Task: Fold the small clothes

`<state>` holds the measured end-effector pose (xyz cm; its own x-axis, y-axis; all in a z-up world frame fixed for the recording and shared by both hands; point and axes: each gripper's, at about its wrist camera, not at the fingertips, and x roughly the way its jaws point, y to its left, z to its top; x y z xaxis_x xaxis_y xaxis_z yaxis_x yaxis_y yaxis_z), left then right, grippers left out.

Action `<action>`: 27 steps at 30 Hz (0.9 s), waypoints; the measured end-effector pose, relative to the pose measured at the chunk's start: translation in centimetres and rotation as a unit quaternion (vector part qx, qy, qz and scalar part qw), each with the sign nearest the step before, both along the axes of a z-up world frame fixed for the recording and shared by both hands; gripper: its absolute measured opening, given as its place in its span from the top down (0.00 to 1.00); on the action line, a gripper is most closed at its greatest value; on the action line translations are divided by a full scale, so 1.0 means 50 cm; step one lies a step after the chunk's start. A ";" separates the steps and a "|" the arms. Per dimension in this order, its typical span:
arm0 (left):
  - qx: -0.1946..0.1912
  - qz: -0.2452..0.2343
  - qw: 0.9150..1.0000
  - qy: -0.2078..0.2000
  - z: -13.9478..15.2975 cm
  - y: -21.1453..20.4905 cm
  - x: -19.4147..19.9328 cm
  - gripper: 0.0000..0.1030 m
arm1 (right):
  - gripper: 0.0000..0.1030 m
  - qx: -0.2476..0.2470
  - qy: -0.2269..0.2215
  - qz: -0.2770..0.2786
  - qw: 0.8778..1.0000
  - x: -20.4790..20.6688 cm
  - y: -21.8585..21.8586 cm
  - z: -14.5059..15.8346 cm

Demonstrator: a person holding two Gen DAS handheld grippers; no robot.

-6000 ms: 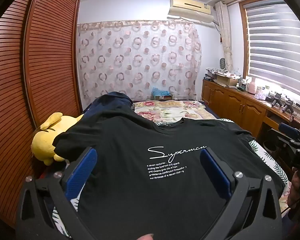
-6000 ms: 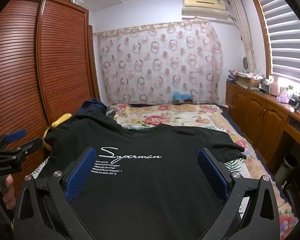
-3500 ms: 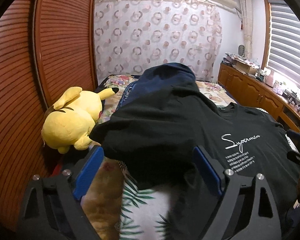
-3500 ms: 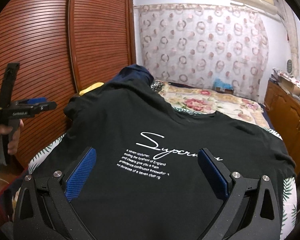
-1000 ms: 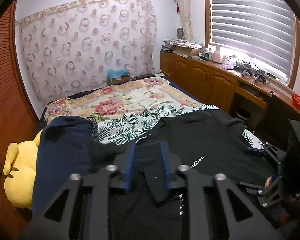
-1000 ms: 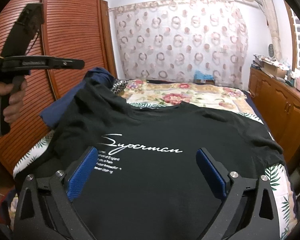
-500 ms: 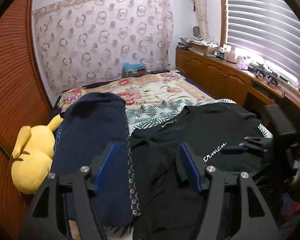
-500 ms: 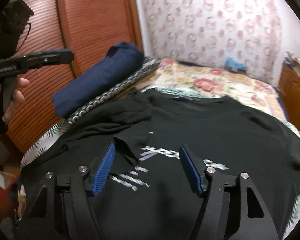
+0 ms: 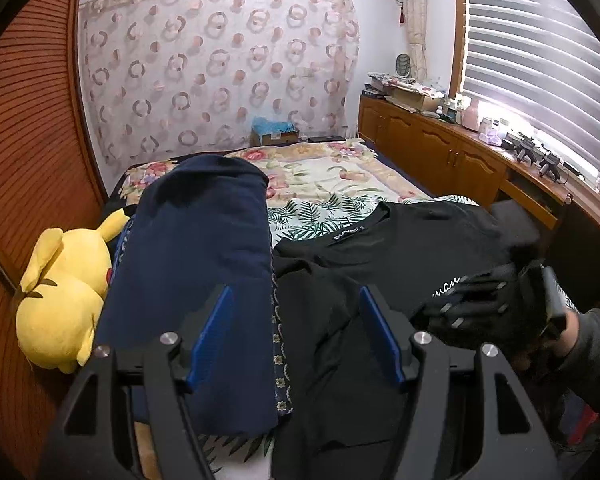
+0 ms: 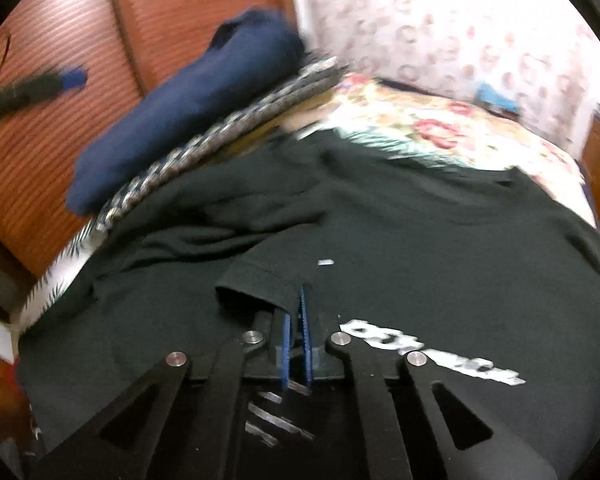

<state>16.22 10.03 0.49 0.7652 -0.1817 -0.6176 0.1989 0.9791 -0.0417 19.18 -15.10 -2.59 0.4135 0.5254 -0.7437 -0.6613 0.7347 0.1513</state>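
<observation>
Two handheld grippers work over a bed [image 9: 332, 184] where a black T-shirt [image 9: 400, 248] lies spread on a leaf-print cover, its collar toward the far end and its white lettering partly showing. In the right wrist view, the right gripper [image 10: 297, 312] points steeply down at the shirt, its blue pads [image 10: 305, 320] pressed together and pinching the hem of the folded-over sleeve [image 10: 264, 280], which lies across the shirt's chest just left of the lettering. This view is blurred. In the left wrist view, the left gripper [image 9: 296, 332] tilts downward over the shirt's left side, its blue pads [image 9: 210, 336] standing moderately apart with nothing between them; the left pad hangs over a folded navy garment [image 9: 204, 256] and the right pad over black fabric. The navy garment sits just left of the shirt, beside a yellow plush toy [image 9: 60, 296] against the wooden wardrobe [image 9: 24, 152]. At the right edge, a person's hand [image 9: 568, 328] in a grey sleeve holds the right gripper low against the shirt.
</observation>
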 end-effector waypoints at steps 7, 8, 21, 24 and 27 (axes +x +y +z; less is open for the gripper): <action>-0.004 -0.009 1.000 0.017 -0.025 -0.024 0.026 0.37 | 0.95 0.000 0.011 -0.082 0.997 0.017 -0.113 0.023; -0.004 -0.013 1.000 0.021 -0.031 -0.031 0.032 0.37 | 0.92 -0.004 0.006 -0.089 0.996 0.016 -0.126 0.027; 0.023 -0.046 0.995 0.084 -0.137 -0.153 0.157 0.37 | 0.51 -0.073 -0.029 -0.107 0.991 0.011 -0.266 0.016; 0.021 -0.052 0.993 0.100 -0.162 -0.168 0.189 0.45 | 0.51 -0.087 -0.018 -0.106 0.990 0.008 -0.305 0.000; 0.028 -0.040 0.992 0.120 -0.192 -0.172 0.222 0.49 | 0.51 -0.105 -0.008 -0.113 0.988 0.007 -0.328 -0.024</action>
